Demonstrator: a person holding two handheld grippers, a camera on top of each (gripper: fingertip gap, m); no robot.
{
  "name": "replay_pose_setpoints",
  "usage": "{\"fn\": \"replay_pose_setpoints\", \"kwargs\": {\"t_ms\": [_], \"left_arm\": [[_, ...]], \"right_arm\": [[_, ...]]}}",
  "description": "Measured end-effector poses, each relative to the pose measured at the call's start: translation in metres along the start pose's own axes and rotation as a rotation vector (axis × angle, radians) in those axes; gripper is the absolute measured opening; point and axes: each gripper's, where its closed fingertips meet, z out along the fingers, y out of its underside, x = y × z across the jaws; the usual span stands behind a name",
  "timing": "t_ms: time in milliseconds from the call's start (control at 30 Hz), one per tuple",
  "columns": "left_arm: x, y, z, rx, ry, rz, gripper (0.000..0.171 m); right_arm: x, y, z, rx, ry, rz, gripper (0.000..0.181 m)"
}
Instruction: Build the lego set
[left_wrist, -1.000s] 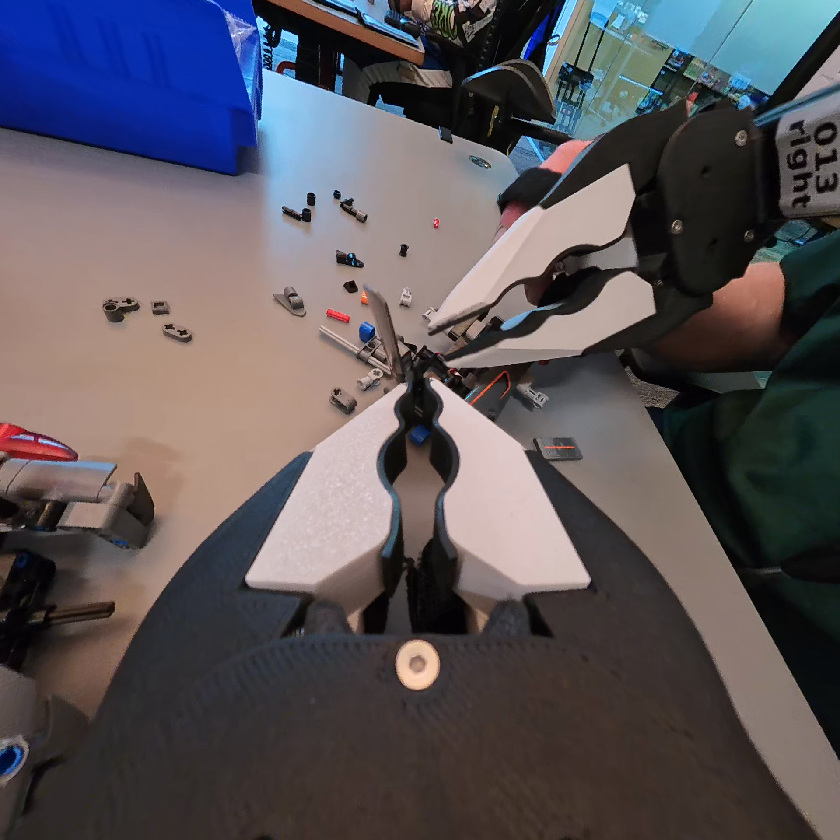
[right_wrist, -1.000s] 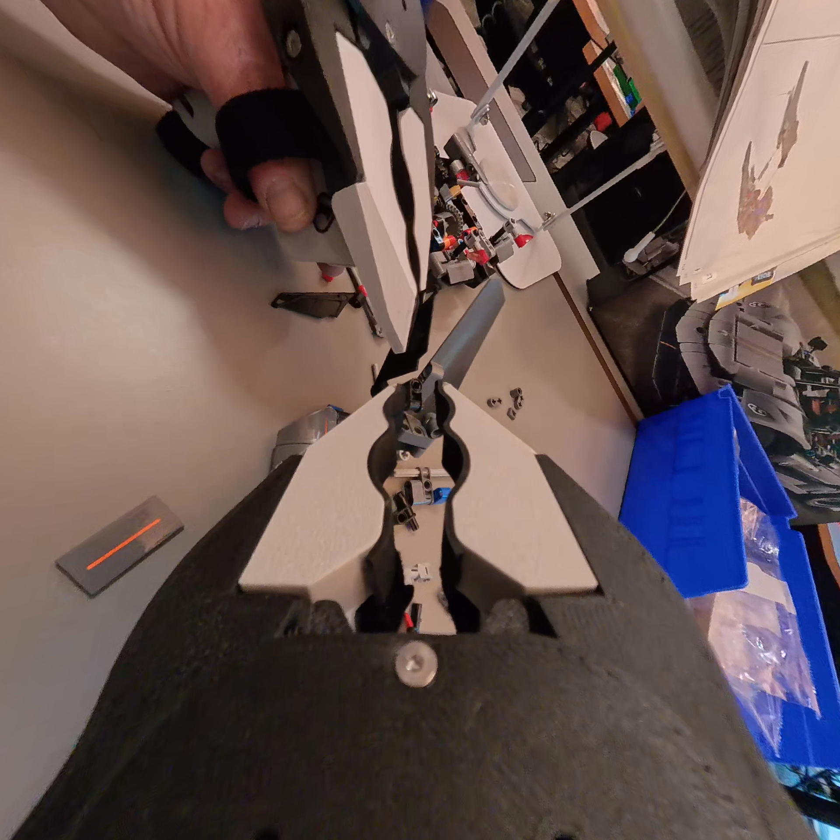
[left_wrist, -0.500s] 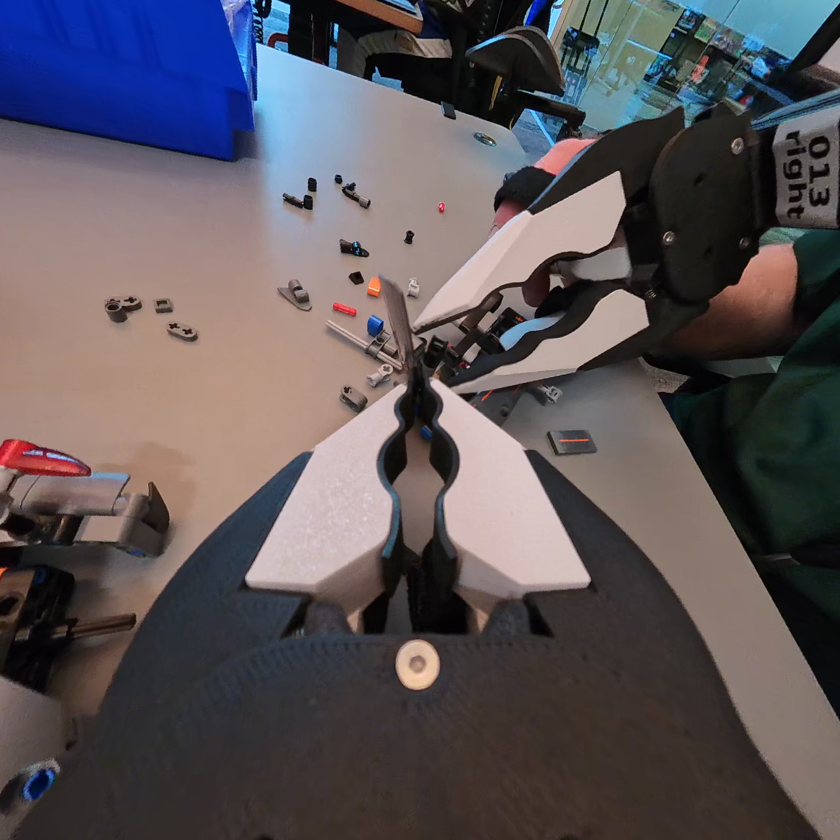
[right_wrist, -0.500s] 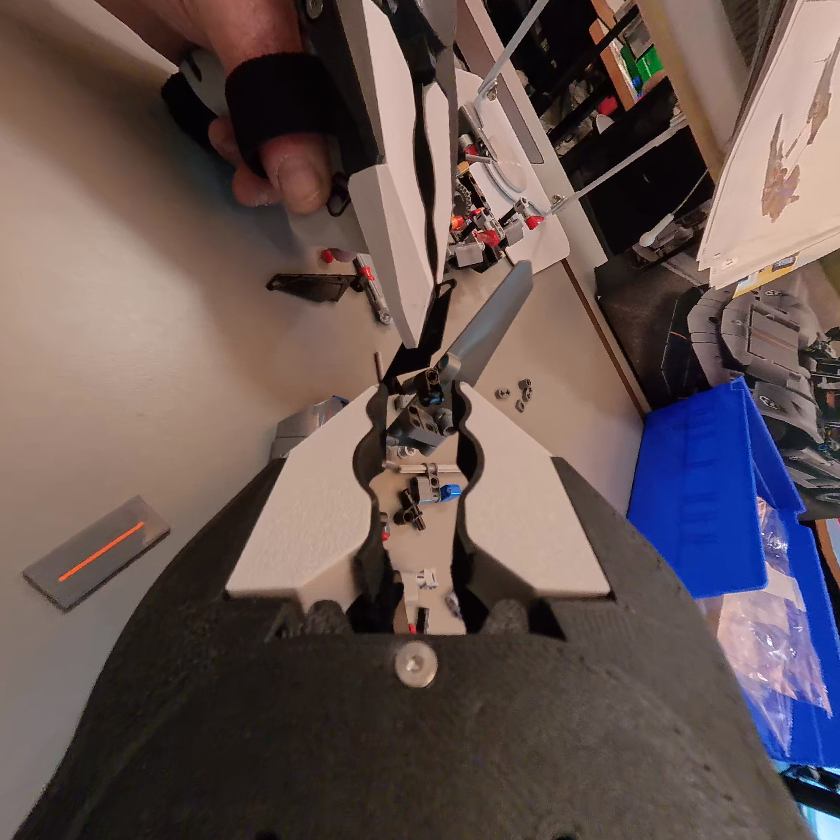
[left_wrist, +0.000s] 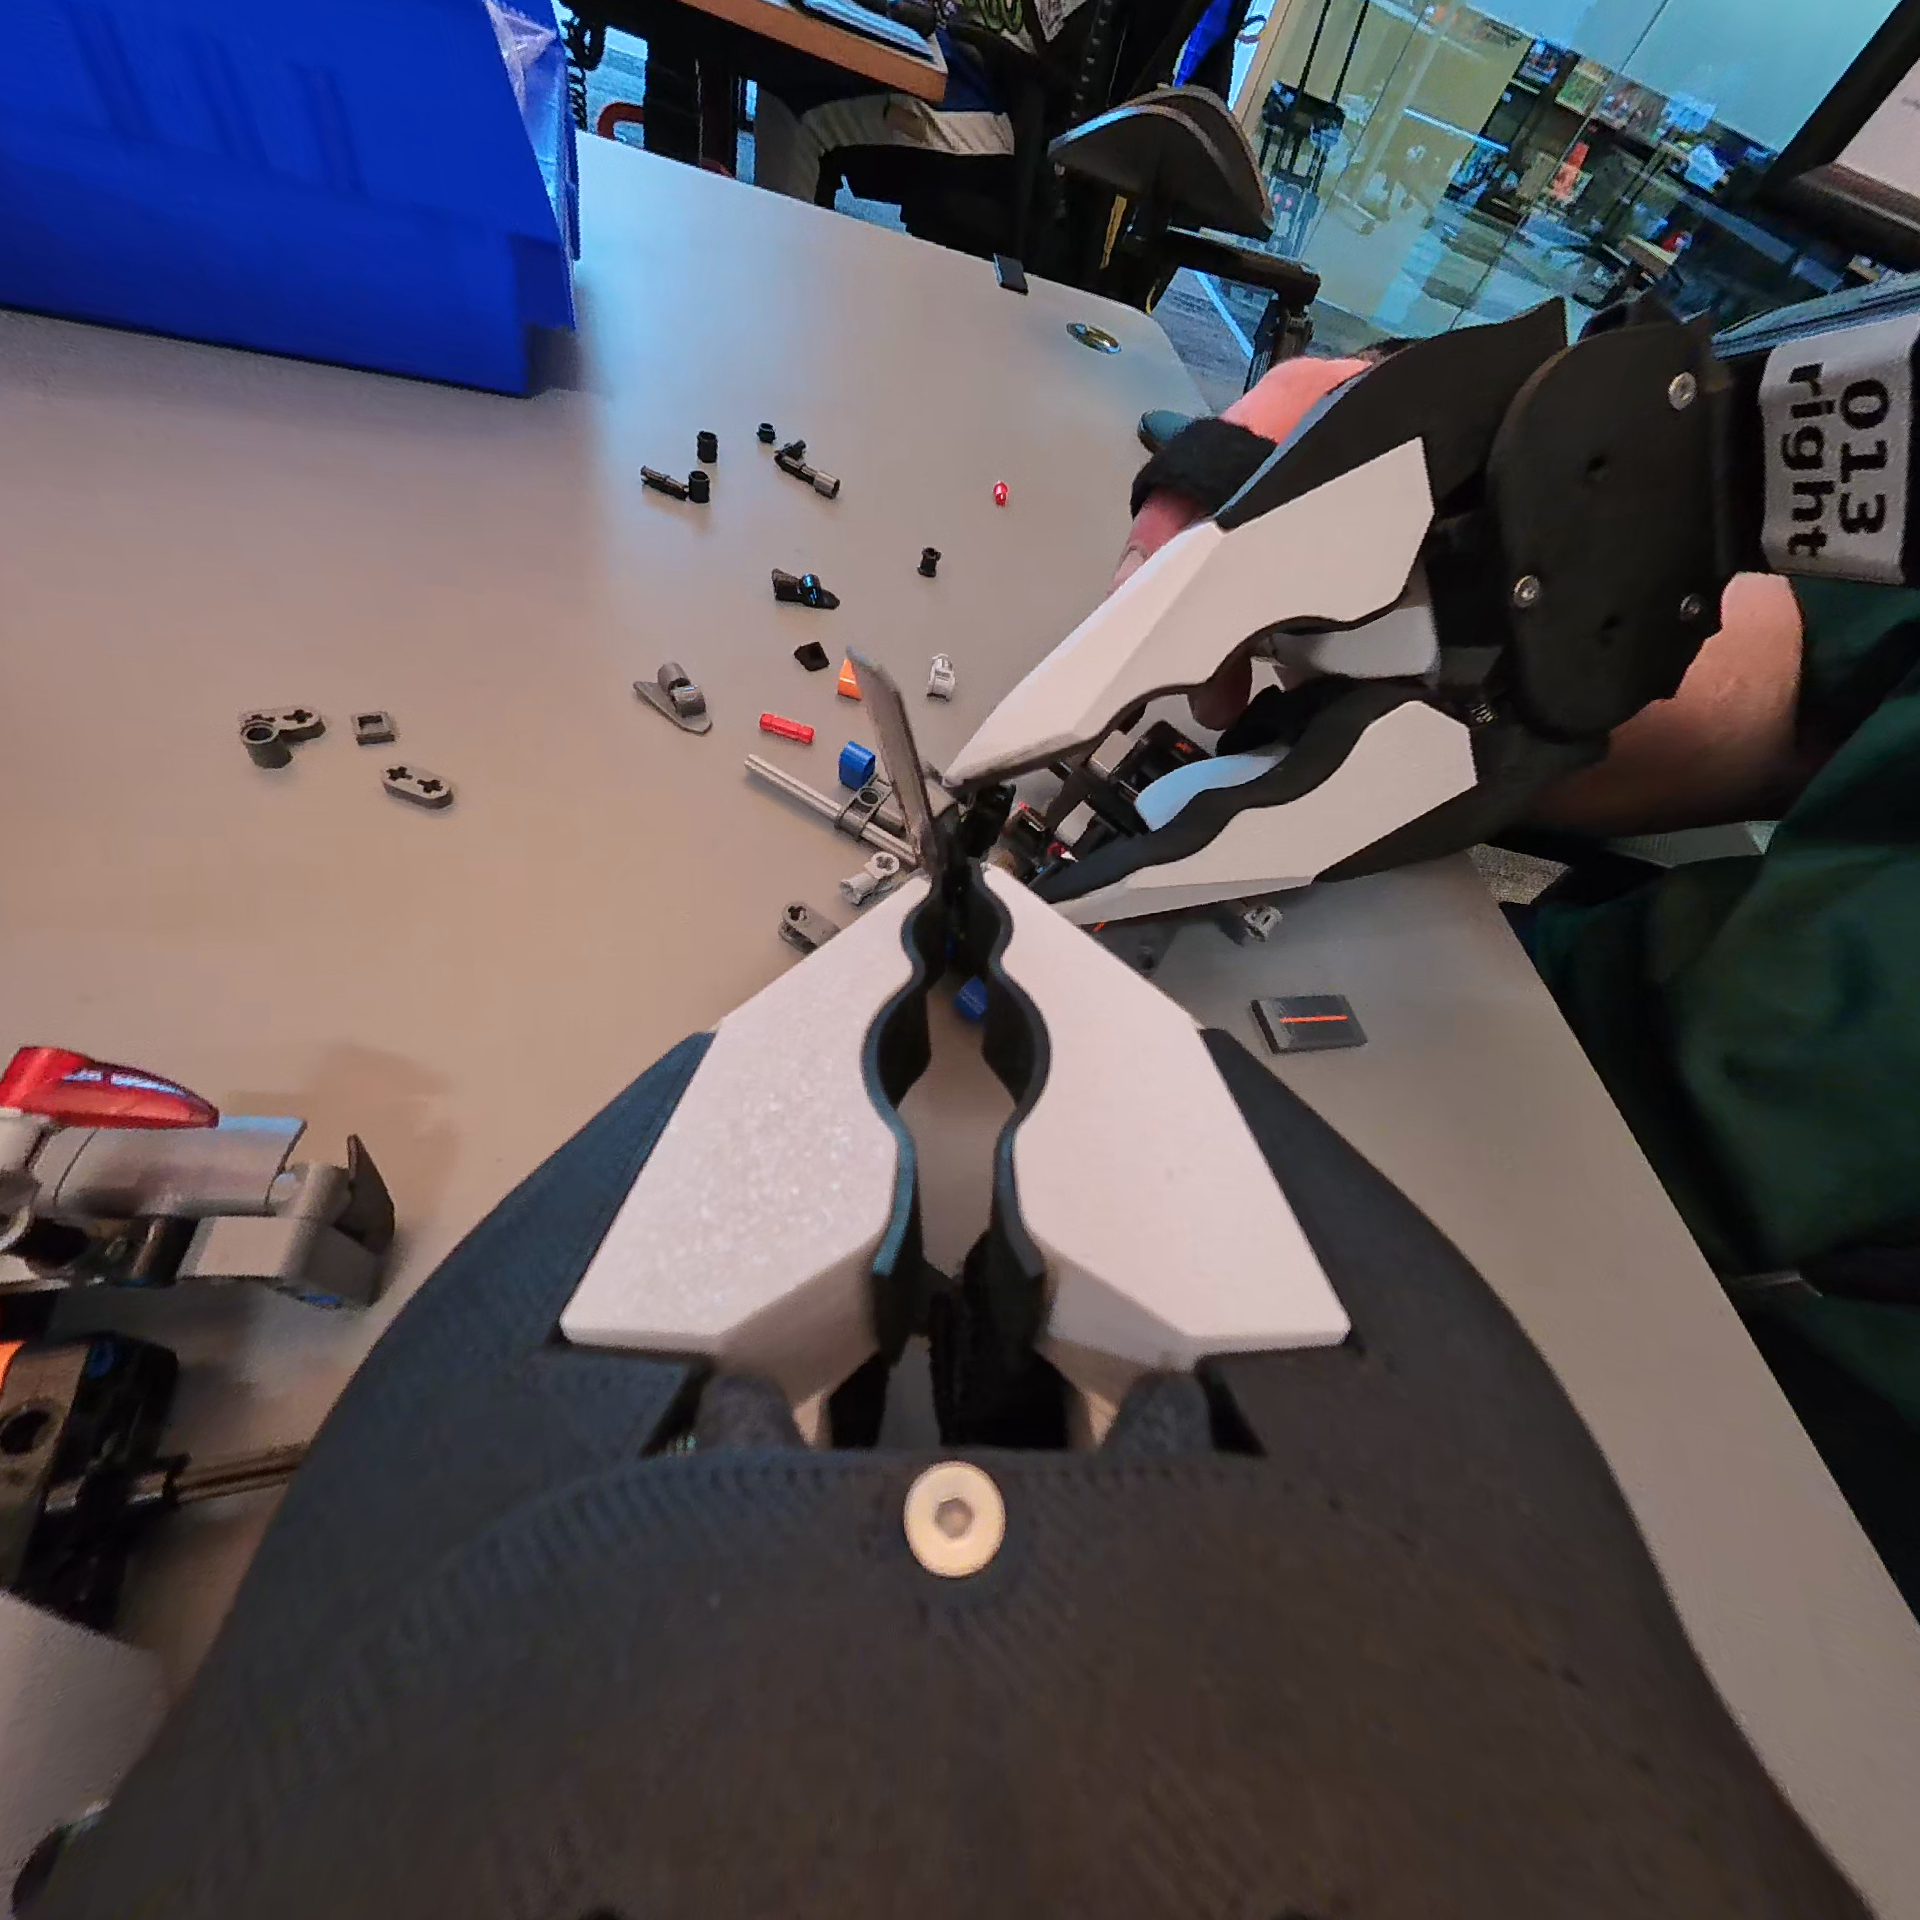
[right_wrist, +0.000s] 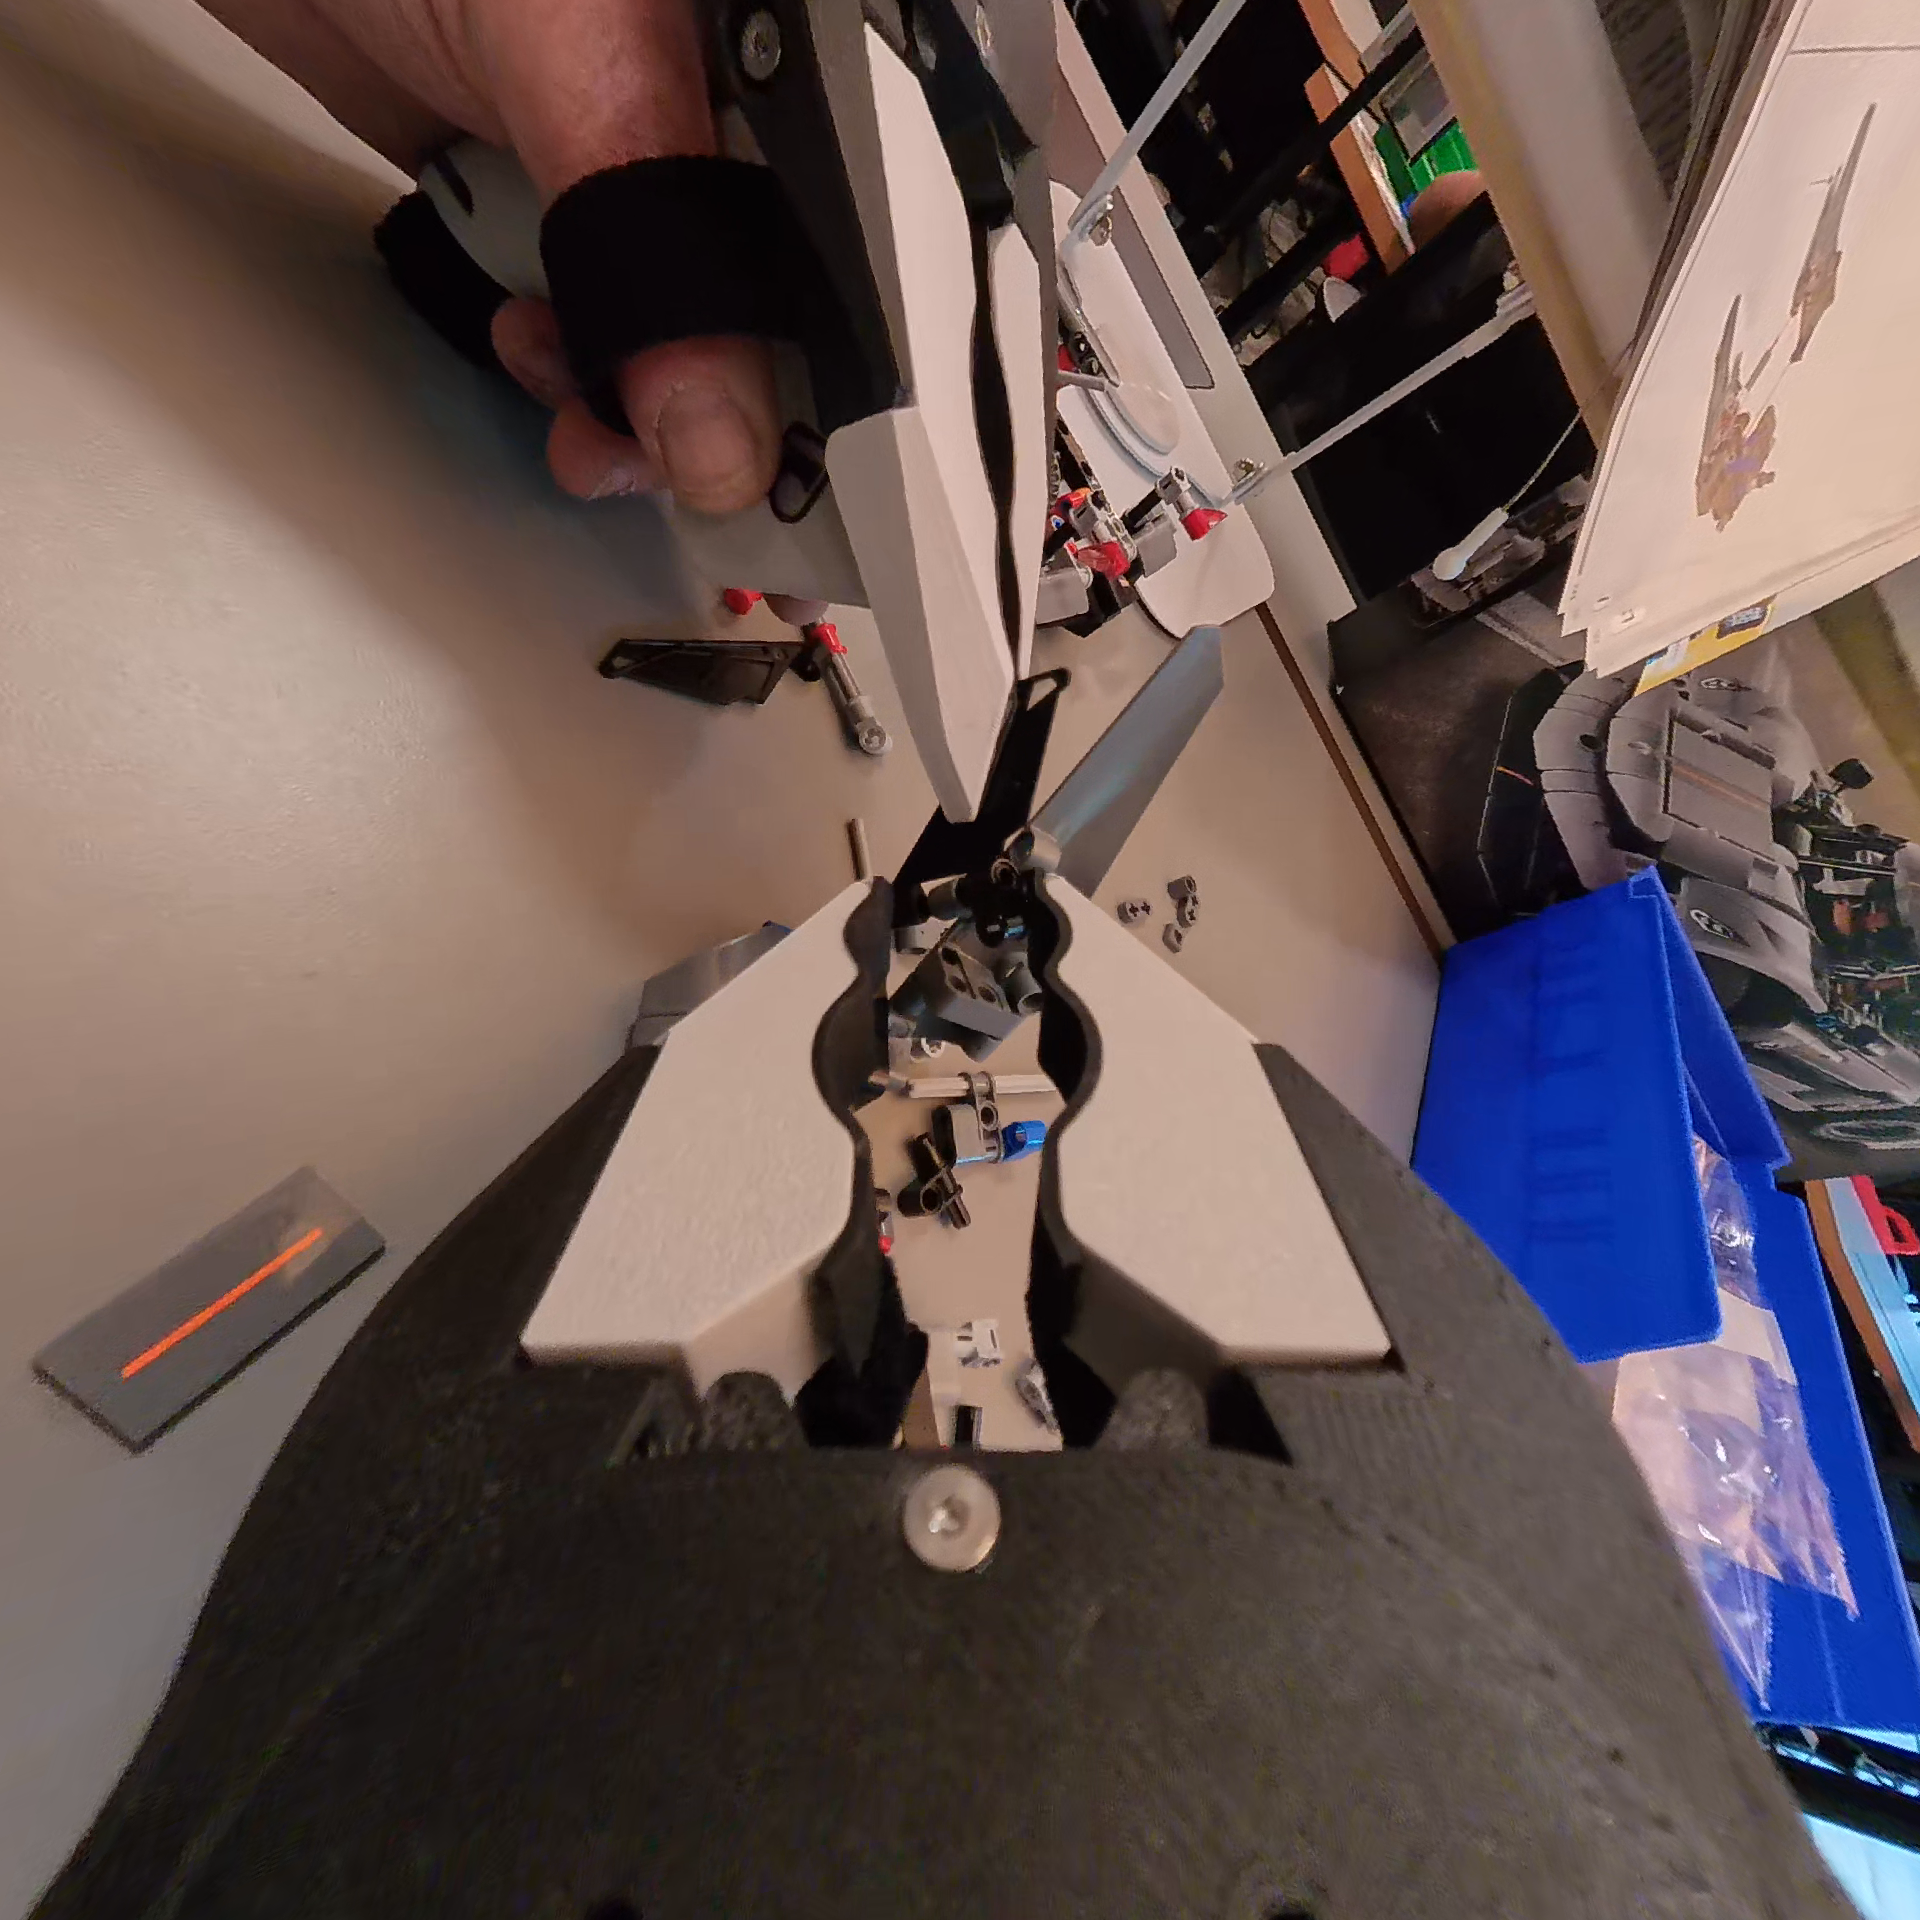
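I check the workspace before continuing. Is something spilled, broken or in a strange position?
Nothing looks damaged or spilled. Small loose pieces lie scattered on the table, normal for building. The left gripper holds a small assembly with a grey blade sticking out tilted.

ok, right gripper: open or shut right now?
Open. In the left wrist view the right gripper has its fingers clearly spread, tips apart around the small lego assembly that the left gripper pinches.
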Motion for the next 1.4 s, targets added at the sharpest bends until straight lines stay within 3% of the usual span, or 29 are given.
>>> {"fn": "replay_pose_setpoints", "kwargs": {"t_ms": [767, 1133, 1267, 1400], "left_arm": [[-0.008, -0.010, 0.002, 0.052, 0.007, -0.064, 0.000], [-0.010, -0.009, 0.002, 0.049, 0.001, -0.079, 0.000], [-0.010, -0.010, 0.001, 0.058, 0.000, -0.074, 0.000], [-0.010, -0.011, 0.001, 0.065, -0.001, -0.071, 0.000]], "right_arm": [[0.012, 0.005, 0.008, -0.041, 0.070, -0.059, 0.030], [0.012, 0.006, 0.010, -0.049, 0.067, -0.102, 0.028], [0.013, 0.006, 0.009, -0.041, 0.069, -0.112, 0.013], [0.014, 0.010, 0.011, -0.055, 0.058, -0.088, 0.020]]}}
